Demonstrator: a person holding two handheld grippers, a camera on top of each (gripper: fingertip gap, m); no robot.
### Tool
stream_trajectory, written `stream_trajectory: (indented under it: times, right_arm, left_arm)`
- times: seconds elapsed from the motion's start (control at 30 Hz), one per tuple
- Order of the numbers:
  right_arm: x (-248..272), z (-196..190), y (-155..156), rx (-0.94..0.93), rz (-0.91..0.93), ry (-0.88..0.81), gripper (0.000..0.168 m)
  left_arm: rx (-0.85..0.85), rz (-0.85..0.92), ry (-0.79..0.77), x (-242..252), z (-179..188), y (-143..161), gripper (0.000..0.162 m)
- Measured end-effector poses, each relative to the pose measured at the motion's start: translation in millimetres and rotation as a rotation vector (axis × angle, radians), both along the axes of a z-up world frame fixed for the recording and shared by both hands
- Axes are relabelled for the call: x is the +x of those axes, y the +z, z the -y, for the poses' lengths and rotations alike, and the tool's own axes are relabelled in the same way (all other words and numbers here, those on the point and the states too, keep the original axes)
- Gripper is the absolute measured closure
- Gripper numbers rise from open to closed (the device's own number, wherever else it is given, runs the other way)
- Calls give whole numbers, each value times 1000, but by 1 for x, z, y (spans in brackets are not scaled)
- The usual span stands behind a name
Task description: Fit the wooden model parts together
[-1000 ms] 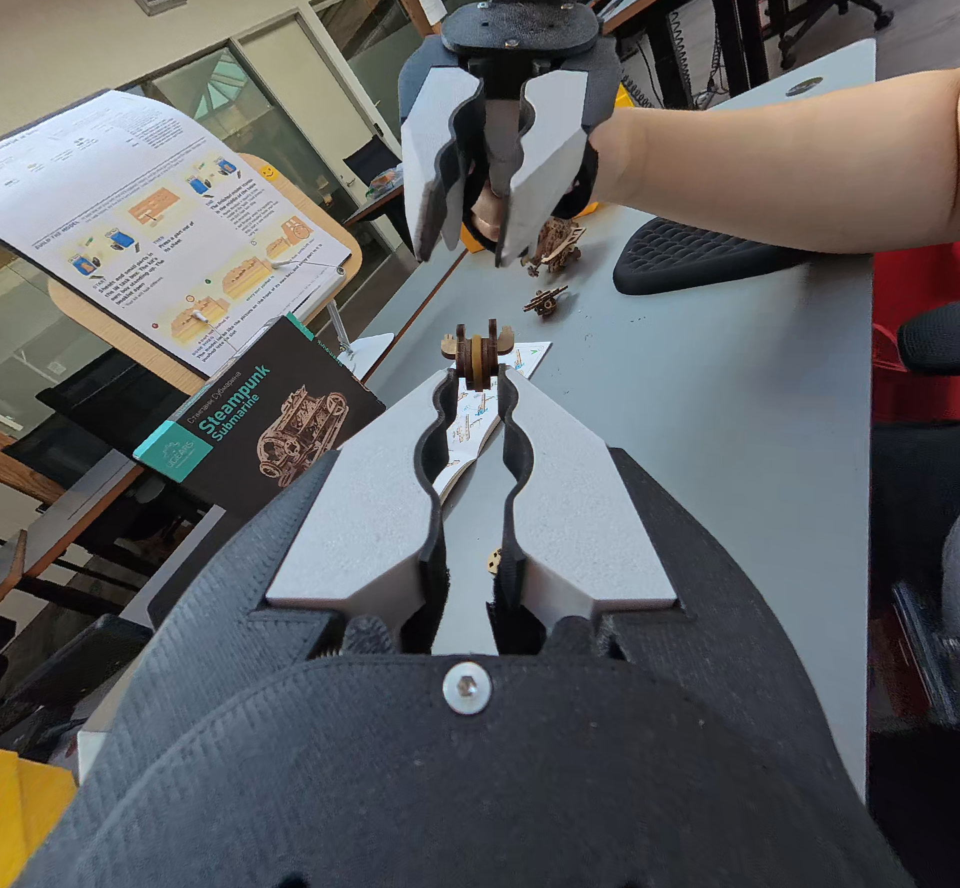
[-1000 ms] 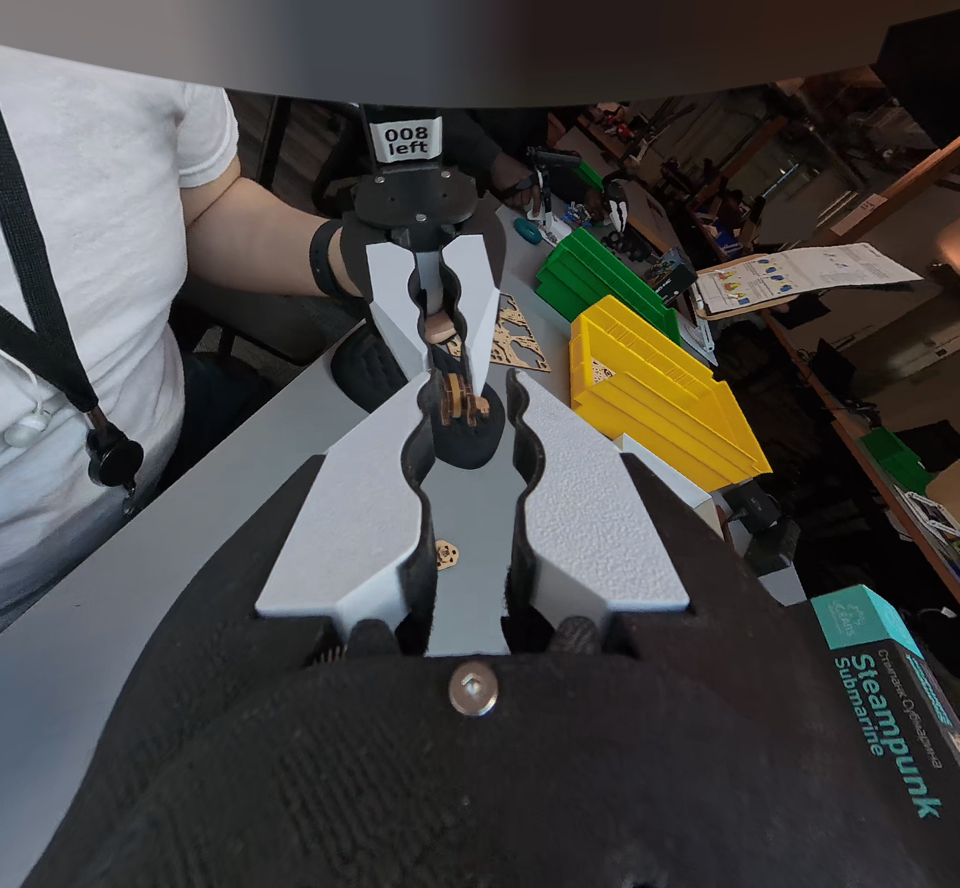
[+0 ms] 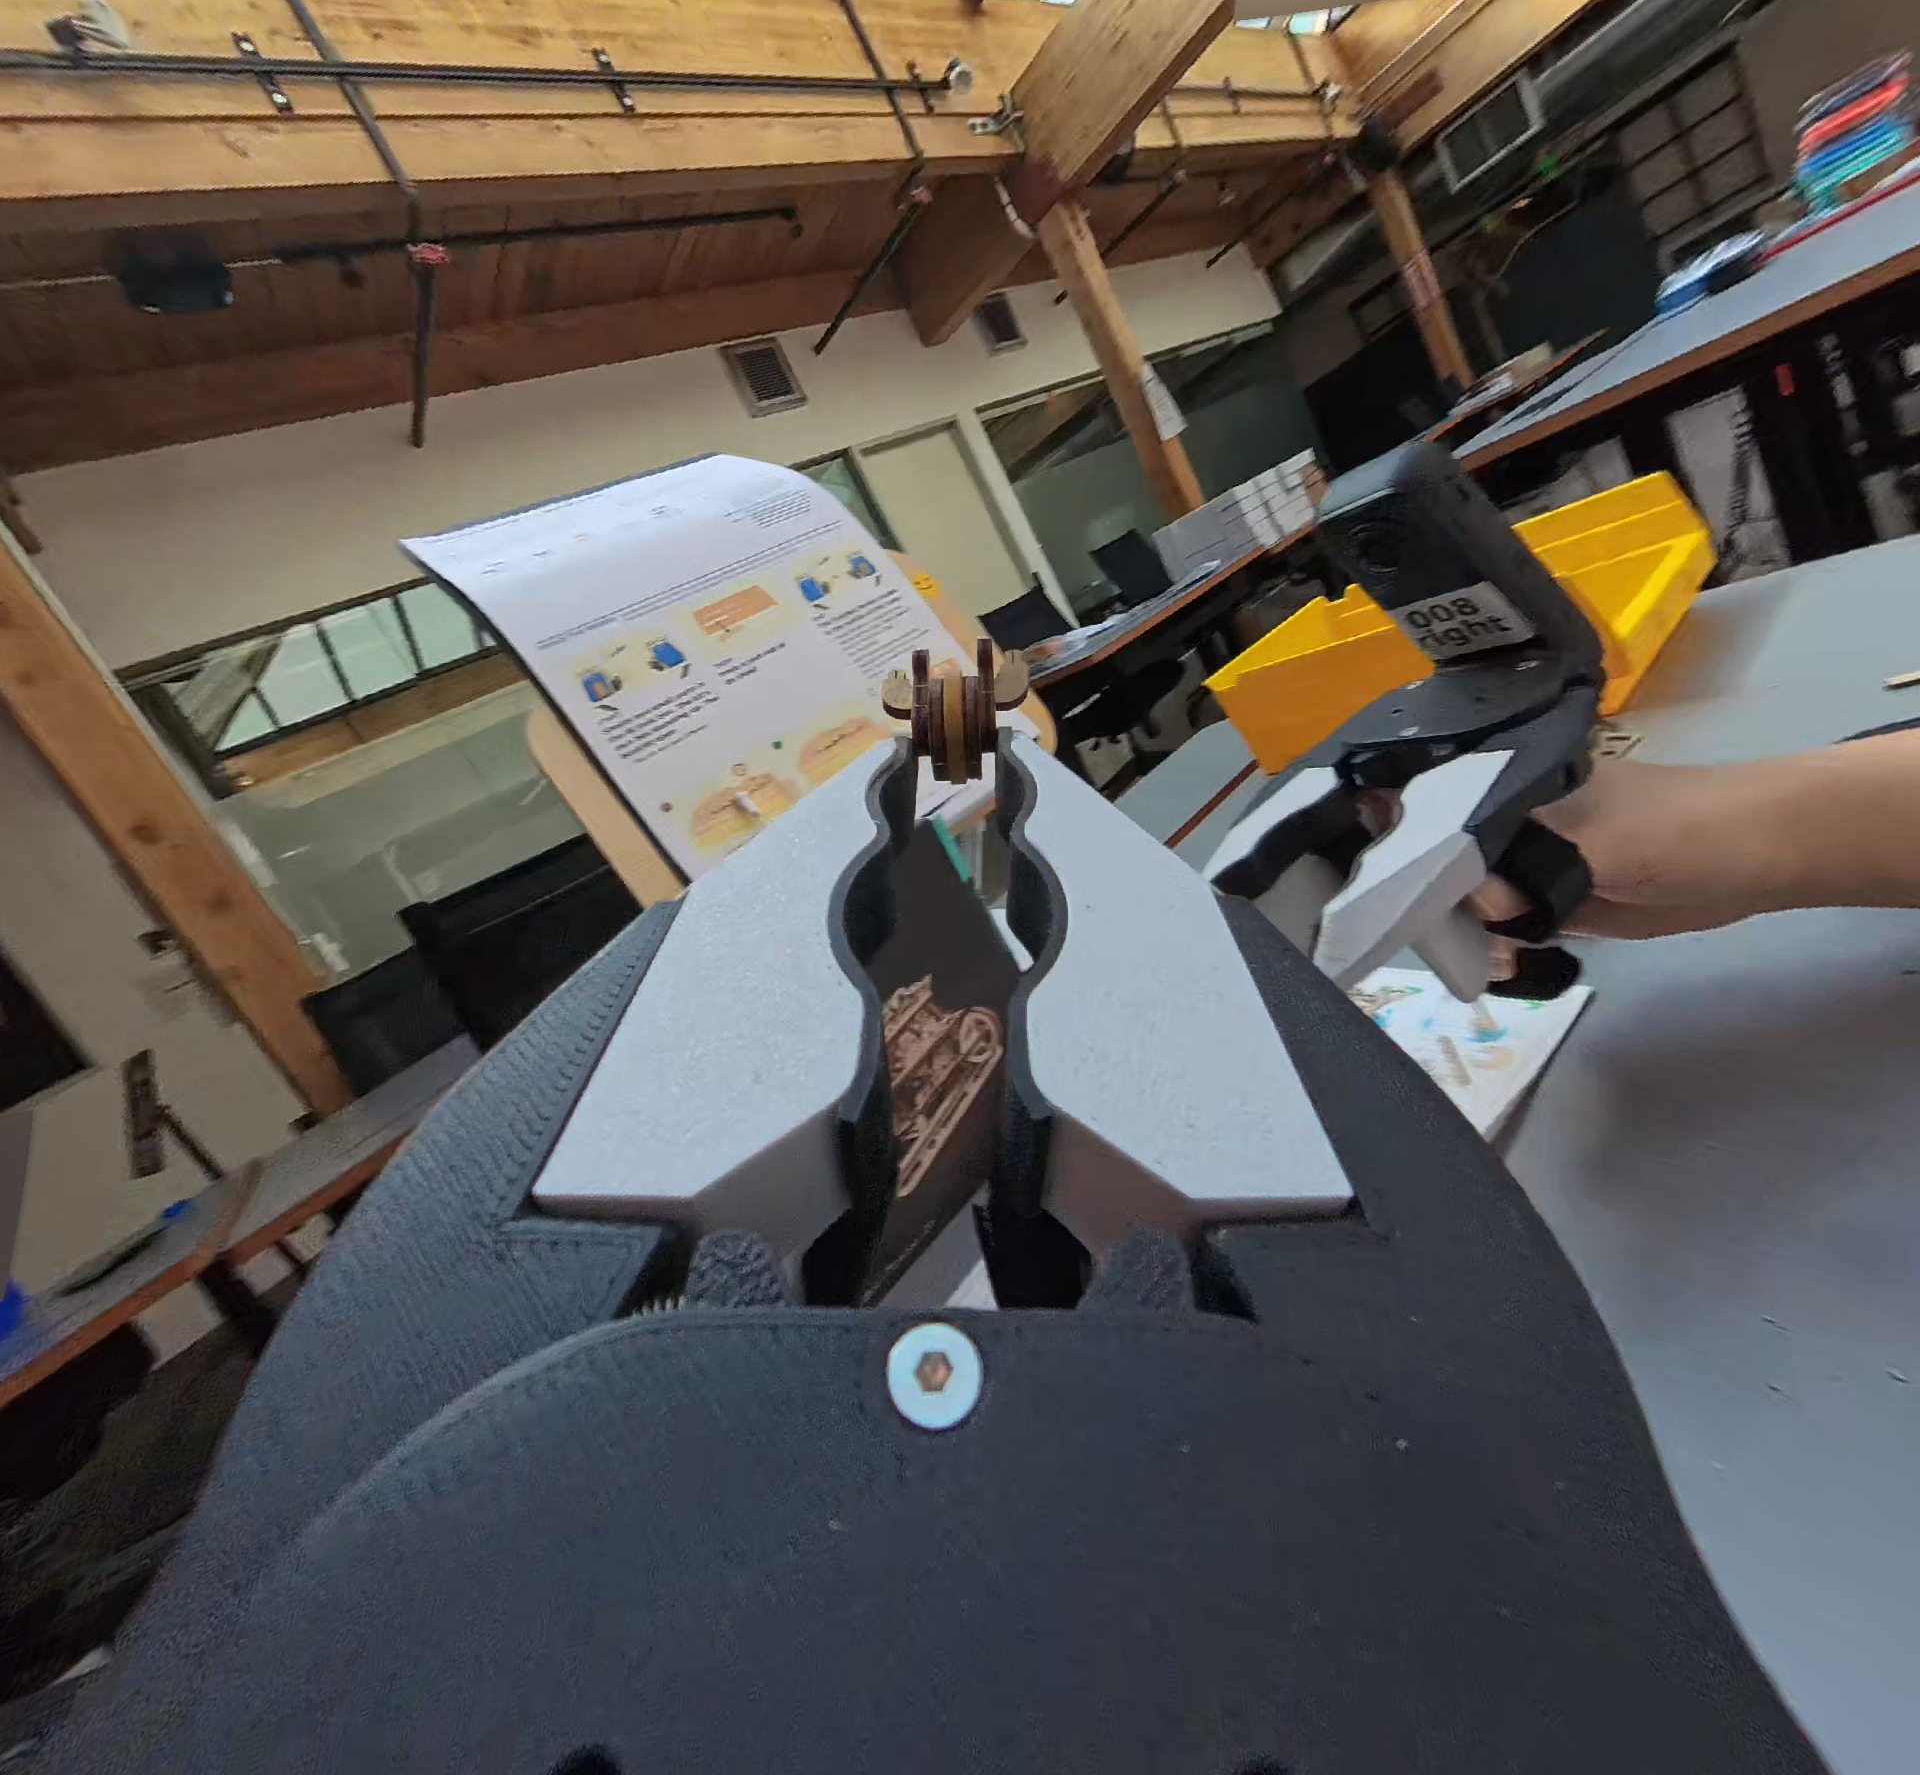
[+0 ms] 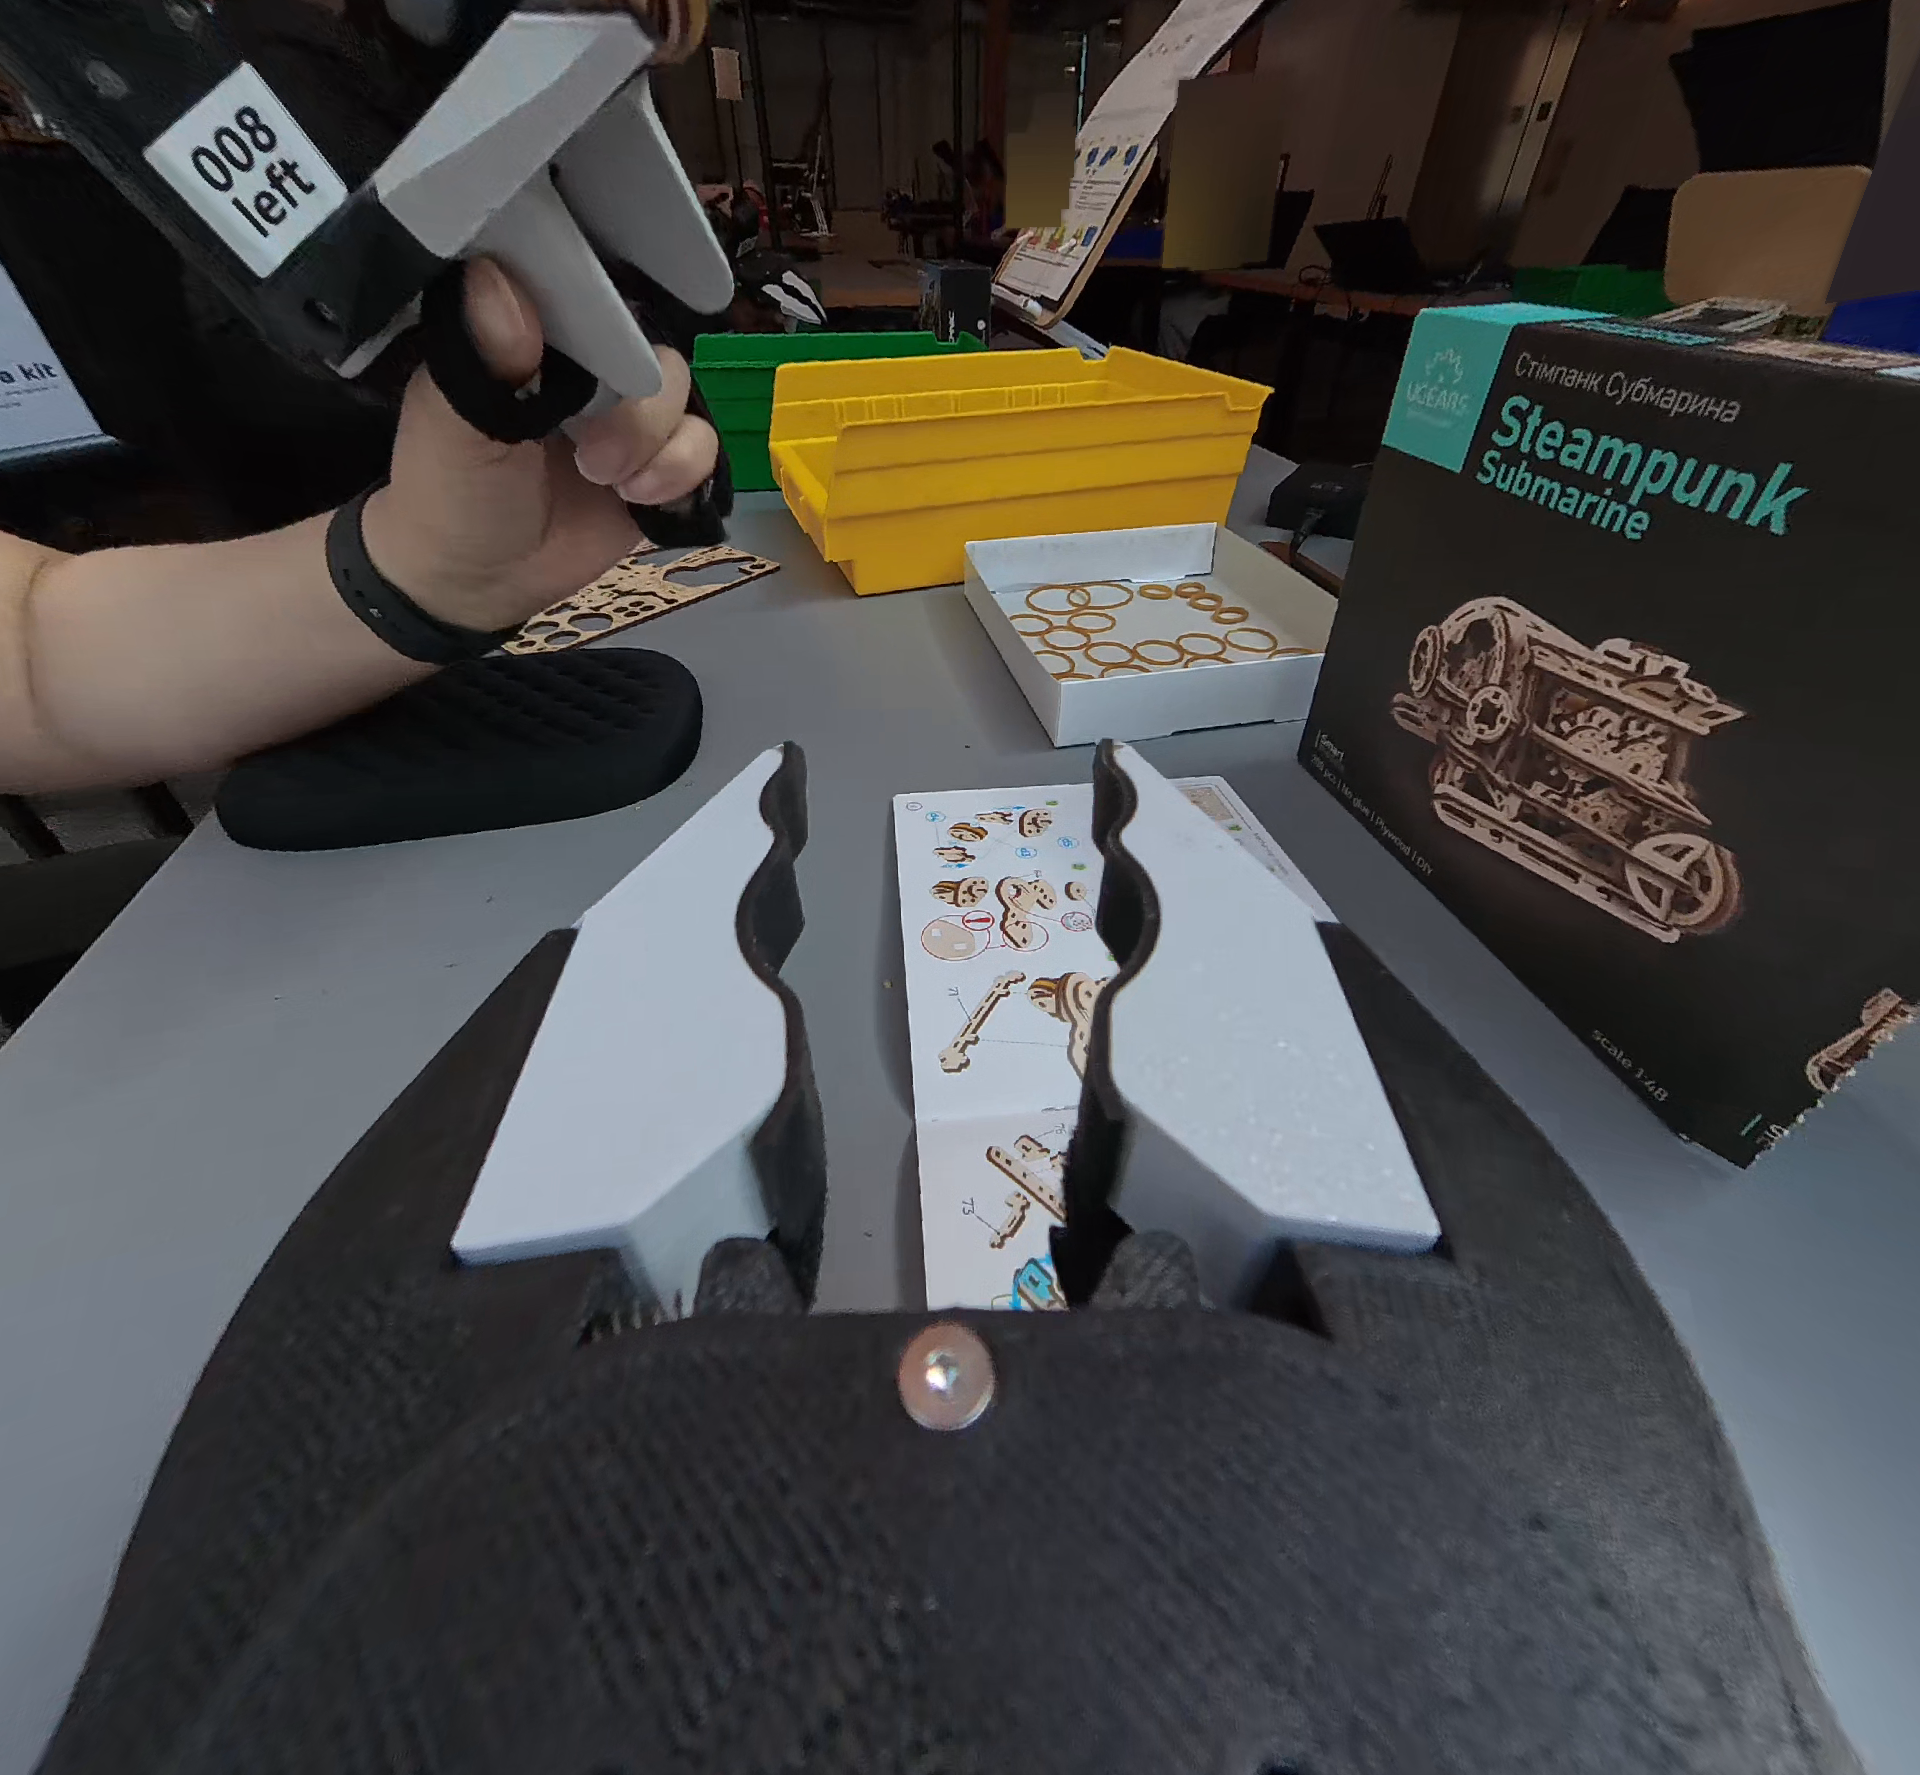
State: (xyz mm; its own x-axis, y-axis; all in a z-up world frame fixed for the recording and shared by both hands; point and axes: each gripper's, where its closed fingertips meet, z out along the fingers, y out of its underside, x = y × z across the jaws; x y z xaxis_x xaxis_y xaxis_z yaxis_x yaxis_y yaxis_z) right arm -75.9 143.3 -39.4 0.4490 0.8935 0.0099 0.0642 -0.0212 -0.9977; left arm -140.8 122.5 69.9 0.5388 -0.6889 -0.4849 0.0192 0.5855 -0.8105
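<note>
- A second ago the two grippers faced each other tip to tip over the grey table (image 4: 312, 1050); now they have swung apart, and the left one has tipped up from the tabletop towards the ceiling beams.
- The left gripper (image 3: 956, 759) is raised at the left, angled upward, its fingers pressed together on the small wooden model part (image 3: 954, 709), which sticks up above the tips just as it did before.
- The left hand (image 4: 520, 489) wraps the handle from below, wrist bent back, forearm above the black wrist rest (image 4: 468, 749).
- The right gripper (image 4: 948, 769) has dropped low and now points along the tabletop, fingers spread wide with nothing between them, above the open instruction booklet (image 4: 997, 956).
- Beyond the booklet lie a punched wooden sheet (image 4: 634, 587), yellow bins (image 4: 997, 468) and a white tray (image 4: 1153, 707) of rubber bands.
- At the far right stands the dark kit box (image 4: 1600, 686), upright, just beside the booklet.
</note>
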Motion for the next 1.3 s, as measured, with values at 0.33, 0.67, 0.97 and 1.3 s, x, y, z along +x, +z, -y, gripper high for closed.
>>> stream_trajectory:
  times: [0.33, 0.67, 0.97, 1.3]
  right_arm:
    - [-6, 10, 15, 73, -28, 39, 116]
    - [-26, 43, 44, 143, -111, 164, 119]
    - [-30, 73, 69, 200, -124, 255, 126]
    - [-35, 89, 40, 440, 247, 252, 129]
  left_arm:
    - [-323, 150, -722, -9, 54, -11, 150]
    - [-559, 186, -816, -5, 41, -18, 149]
    - [-743, 84, -891, 16, 48, -39, 150]
    - [-1074, -161, -1139, 18, 76, -68, 149]
